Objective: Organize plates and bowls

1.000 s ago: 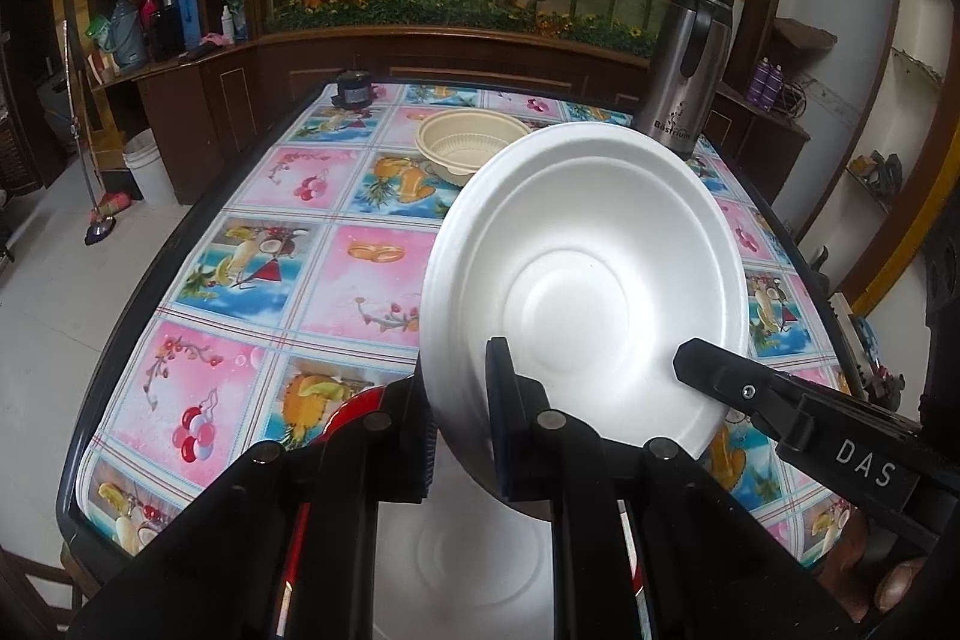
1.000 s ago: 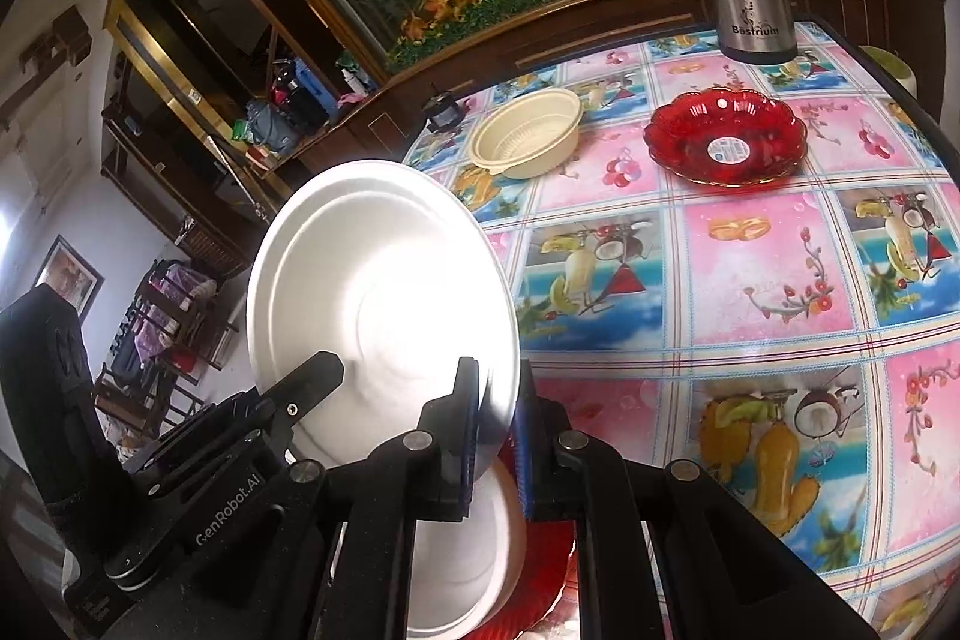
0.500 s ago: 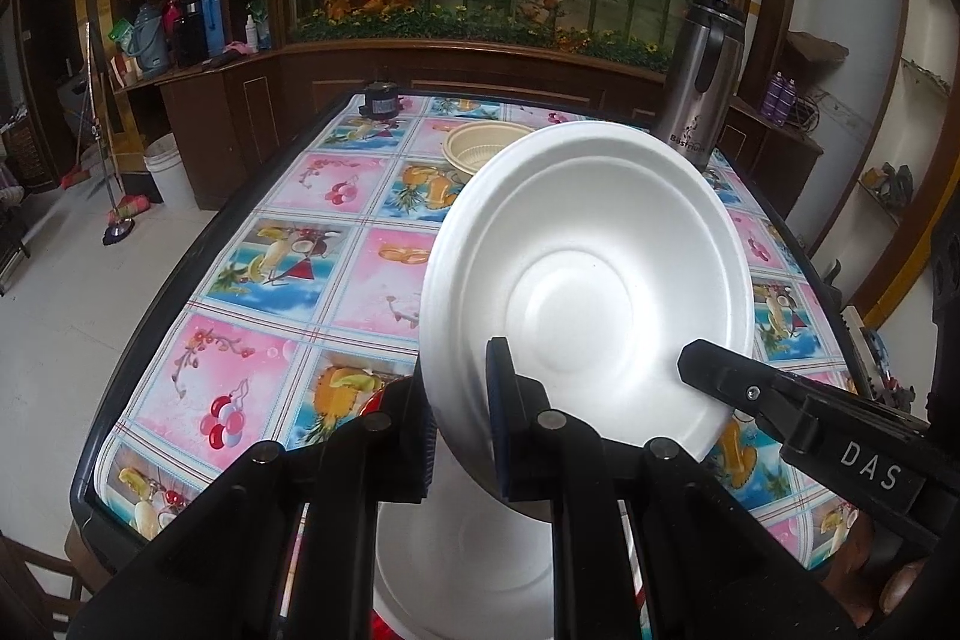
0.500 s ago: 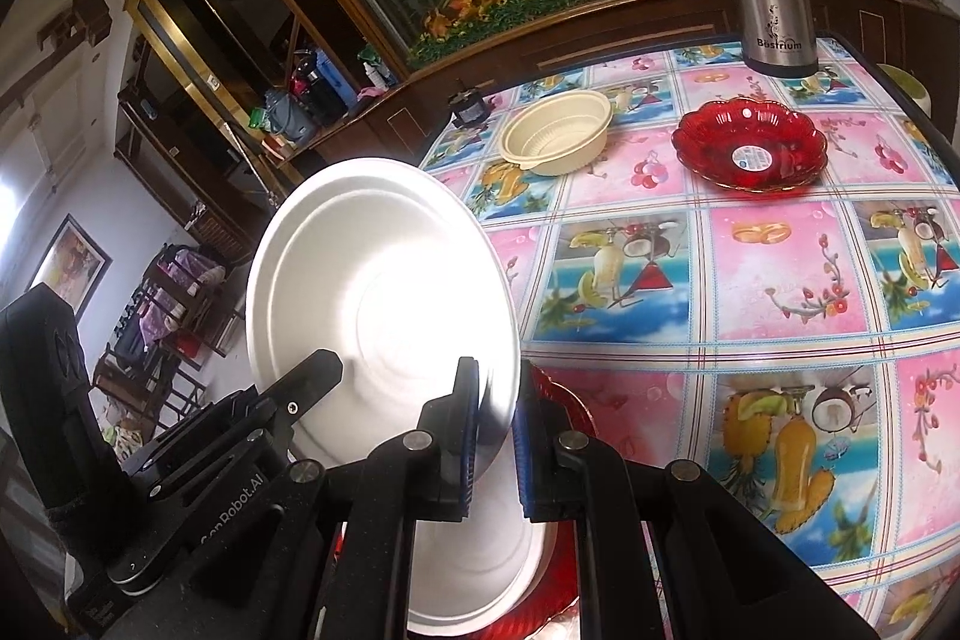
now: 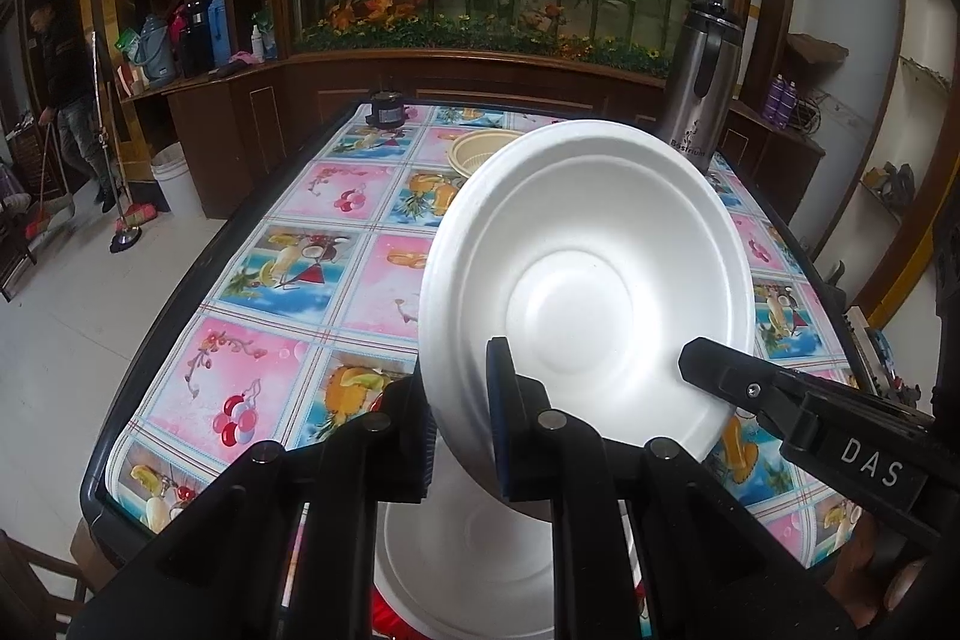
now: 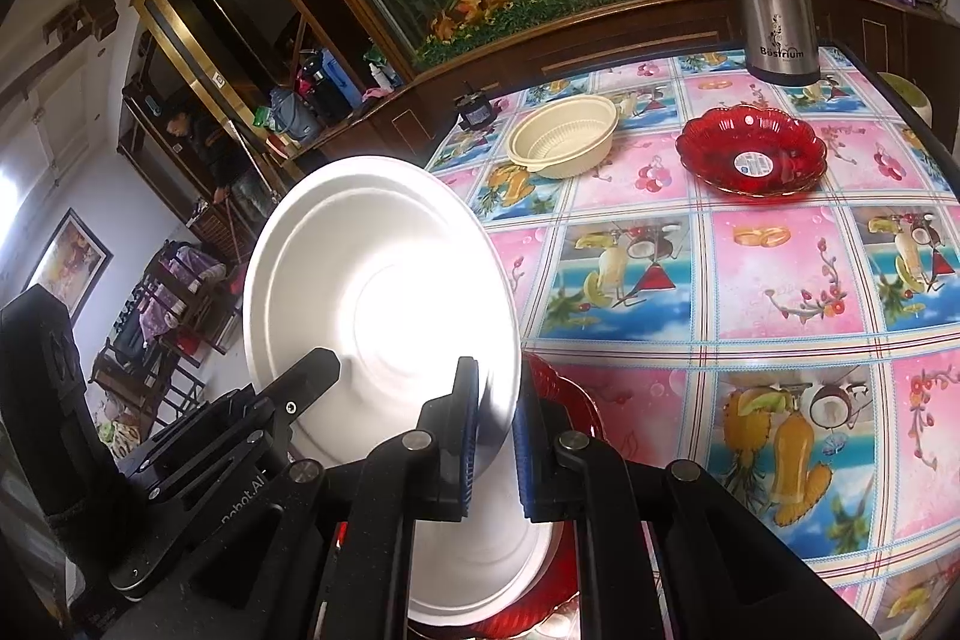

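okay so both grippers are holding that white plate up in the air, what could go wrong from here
Both the left hand-held gripper and the right hand-held gripper pinch only the thin rim of the white plate; pulling apart could crack it. It hangs tilted above another white plate, so a slip might knock that.

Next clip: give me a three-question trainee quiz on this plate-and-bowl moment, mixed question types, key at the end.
1. True or false: the white foam plate is held at its rim by both the left gripper and the right gripper.
2. Multiple choice: what lies directly under the raised plate? A) a second white plate on a red dish B) a steel flask C) bare tablecloth
3. Fill in: in the right wrist view, the cream bowl sits to the ____ of the far red dish.

Key: 1 true; 2 A; 3 left
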